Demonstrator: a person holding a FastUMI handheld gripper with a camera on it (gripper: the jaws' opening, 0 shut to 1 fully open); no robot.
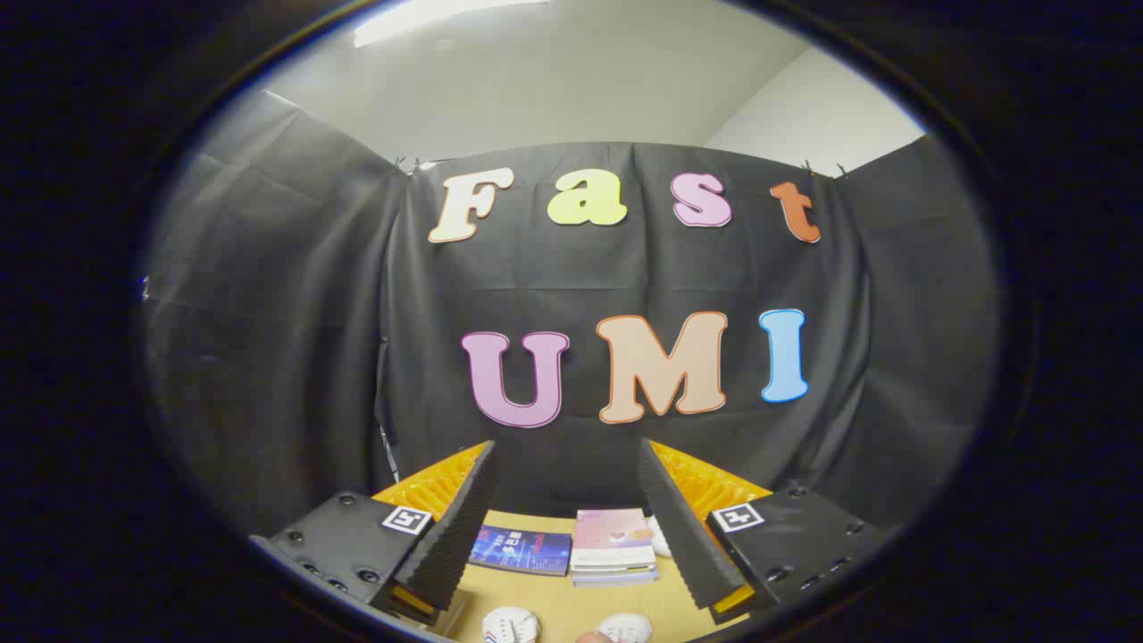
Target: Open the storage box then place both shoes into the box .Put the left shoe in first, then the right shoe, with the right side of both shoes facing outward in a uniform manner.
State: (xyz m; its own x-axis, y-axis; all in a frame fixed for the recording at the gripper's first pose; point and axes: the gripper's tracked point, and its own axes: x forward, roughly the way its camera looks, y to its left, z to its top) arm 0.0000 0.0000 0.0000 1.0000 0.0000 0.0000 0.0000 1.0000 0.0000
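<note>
Right now your gripper (571,500) is spread wide, holding nothing, raised above the table (554,603). Both shoes (511,625) sit low between the fingers, toes barely visible; books (612,545) lie beyond. Can't spot the storage box, so tilt down first.

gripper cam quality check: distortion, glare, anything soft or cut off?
Gripper view: strong fisheye bending of the cloth wall; a bright ceiling light blown out; open gripper sharp; books on the table readable; two white shoes cut off at the image's bottom, barely visible.
</note>
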